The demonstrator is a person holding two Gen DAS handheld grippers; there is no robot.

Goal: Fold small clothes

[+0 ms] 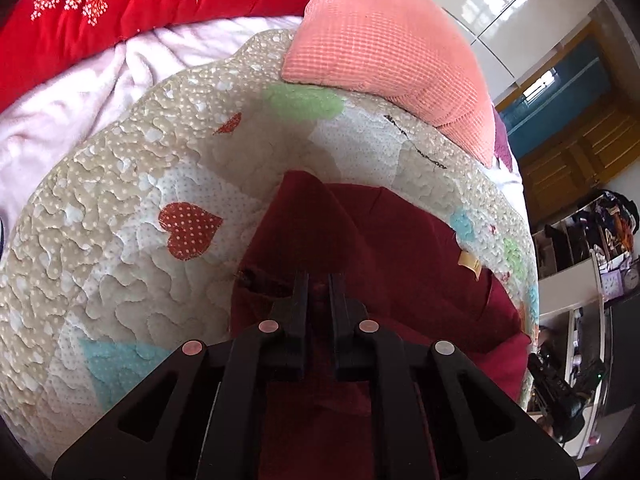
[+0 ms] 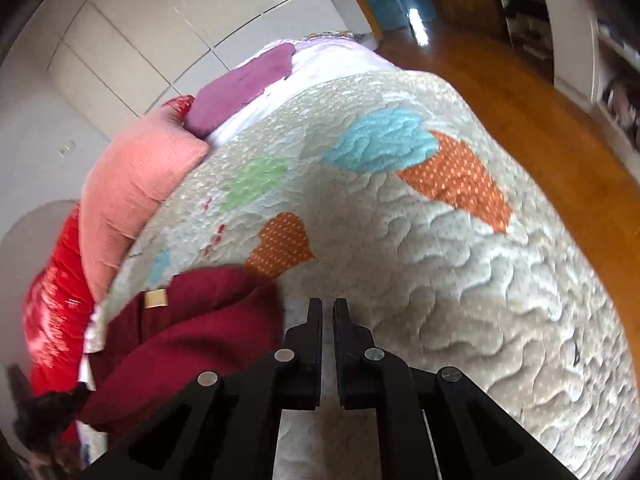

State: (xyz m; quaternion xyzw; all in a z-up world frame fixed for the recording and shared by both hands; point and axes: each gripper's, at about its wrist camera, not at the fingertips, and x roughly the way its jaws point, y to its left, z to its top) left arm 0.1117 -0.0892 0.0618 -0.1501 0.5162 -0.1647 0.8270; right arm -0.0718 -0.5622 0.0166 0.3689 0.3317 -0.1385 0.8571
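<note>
A dark red garment (image 1: 384,248) lies on a quilted bed cover (image 1: 120,208) printed with hearts. My left gripper (image 1: 319,280) is over the garment with its fingers nearly closed on a fold of the red cloth between them. In the right wrist view the same garment (image 2: 192,320) lies bunched at the lower left, with a tan label (image 2: 156,298) showing. My right gripper (image 2: 328,304) is shut and empty above the bare quilt (image 2: 460,280), just right of the garment.
A salmon pillow (image 1: 384,52) lies at the far side of the quilt, with a red floral blanket (image 1: 120,4) and pale pink sheet (image 1: 60,112) beyond. A purple cloth (image 2: 244,88) lies near the pillow. Wooden floor (image 2: 540,112) and shelves (image 1: 580,248) lie past the bed edge.
</note>
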